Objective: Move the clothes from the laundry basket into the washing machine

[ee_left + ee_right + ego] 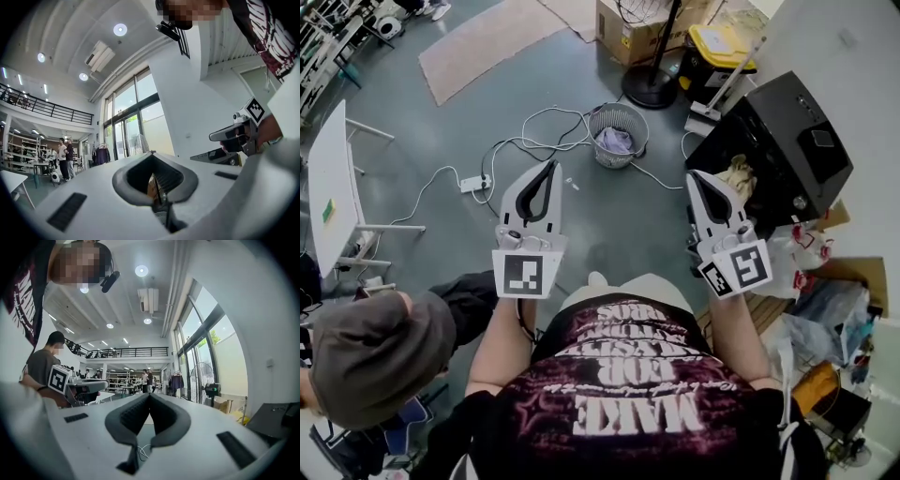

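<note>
Ahead: laundry basket [620, 107] w/ clothes [614, 142].

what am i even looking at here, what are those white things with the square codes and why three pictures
No robot: a person holds a hand-held left gripper and right gripper. The top-down picture is shot from their head; the other two from each gripper, looking along its fingers. Both pairs are shut and hold nothing. On the floor ahead stands a wire laundry basket with a pale purple cloth inside, near a power strip. A black machine sits at right.
</note>
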`<state>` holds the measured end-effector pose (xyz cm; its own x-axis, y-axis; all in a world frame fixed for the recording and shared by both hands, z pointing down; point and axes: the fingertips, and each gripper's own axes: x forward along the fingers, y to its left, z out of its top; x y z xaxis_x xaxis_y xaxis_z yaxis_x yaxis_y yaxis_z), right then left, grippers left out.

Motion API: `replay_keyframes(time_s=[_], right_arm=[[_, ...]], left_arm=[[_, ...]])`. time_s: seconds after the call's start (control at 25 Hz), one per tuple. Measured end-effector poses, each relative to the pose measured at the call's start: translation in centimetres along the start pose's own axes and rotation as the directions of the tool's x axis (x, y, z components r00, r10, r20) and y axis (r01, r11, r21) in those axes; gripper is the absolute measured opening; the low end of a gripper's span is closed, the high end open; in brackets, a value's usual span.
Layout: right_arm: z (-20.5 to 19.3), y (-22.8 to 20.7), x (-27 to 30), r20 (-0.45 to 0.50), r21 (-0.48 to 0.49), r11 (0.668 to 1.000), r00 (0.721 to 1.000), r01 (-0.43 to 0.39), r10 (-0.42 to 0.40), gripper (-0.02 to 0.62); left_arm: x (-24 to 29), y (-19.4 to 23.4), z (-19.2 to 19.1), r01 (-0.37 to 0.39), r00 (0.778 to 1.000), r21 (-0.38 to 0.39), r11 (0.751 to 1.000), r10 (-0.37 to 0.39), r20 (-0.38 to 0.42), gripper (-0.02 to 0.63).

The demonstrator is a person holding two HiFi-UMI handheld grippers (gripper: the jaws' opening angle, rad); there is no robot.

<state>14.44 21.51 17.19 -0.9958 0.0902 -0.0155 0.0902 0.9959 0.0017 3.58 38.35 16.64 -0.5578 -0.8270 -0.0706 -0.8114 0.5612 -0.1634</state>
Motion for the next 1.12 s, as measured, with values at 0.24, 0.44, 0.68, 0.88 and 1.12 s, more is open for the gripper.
replay_keyframes(time_s=[0.24,0.44,0.68,0.88,1.12], right_arm=[[0.0,-0.4,-1.0,-0.013,0.02,0.999,0.999,0.037,-0.037,0.003],[-0.3,-1.2,-1.5,-0.008,0.032,0.998,0.999,0.048,-0.047,0.003],[-1.0,-1.5,-1.0,-0.019,0.054,0.998,1.0,0.015,-0.014,0.003],[-1.3,-3.0,-0.2,-0.015,0.071,0.997,1.0,-0.015,0.016,0.003],[-2.0,-4.9,1.6,-0.019,0.085,0.995,0.998,-0.05,0.052,0.003]], left_arm=[[0.0,0.8,-0.4,0.003,1.0,-0.016,1.0,-0.003,0.007,-0.002],[0.4,0.4,-0.5,0.012,1.0,-0.034,0.999,-0.011,0.016,-0.002],[0.7,0.2,-1.5,0.0,1.0,-0.051,0.999,0.0,-0.005,-0.002],[2.2,0.3,-1.7,-0.024,1.0,-0.041,0.999,0.024,-0.019,-0.002],[4.3,0.2,-1.9,-0.057,0.998,-0.049,0.997,0.057,-0.004,-0.002]])
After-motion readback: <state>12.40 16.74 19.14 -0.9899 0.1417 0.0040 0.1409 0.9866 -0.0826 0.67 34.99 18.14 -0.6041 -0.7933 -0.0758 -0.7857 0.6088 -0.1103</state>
